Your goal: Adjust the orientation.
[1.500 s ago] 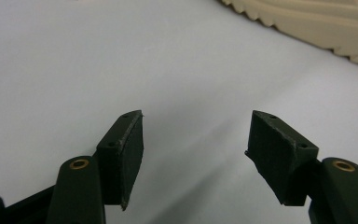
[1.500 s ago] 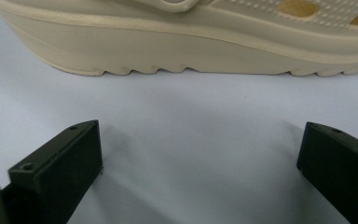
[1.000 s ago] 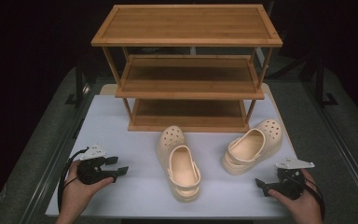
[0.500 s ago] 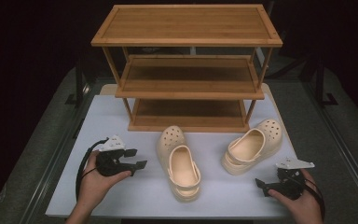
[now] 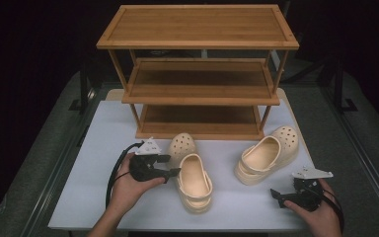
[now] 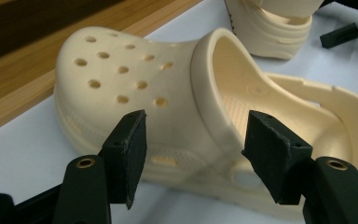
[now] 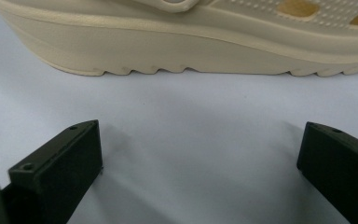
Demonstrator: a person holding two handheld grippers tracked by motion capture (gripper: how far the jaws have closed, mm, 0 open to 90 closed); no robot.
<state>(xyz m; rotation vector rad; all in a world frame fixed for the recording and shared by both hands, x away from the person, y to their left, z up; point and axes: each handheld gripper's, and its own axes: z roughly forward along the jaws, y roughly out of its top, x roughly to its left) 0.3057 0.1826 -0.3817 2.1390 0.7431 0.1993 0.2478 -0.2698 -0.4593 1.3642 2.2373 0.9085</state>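
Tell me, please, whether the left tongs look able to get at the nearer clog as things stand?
Probably yes: the left tongs stand open right beside the nearer clog, its side between the jaws in the left gripper view, with nothing in the way.

Two hand-held black tongs, left (image 5: 170, 166) and right (image 5: 277, 196), each topped by a grey three-cornered plate. Black cable looping from the left one around the wrist; another cable at the right hand. Matte black, blocky jaw pads with small screw holes in their edges; brass-coloured eyelets set in the glossier jaw arms behind. Bare forearms, no sleeves in sight.
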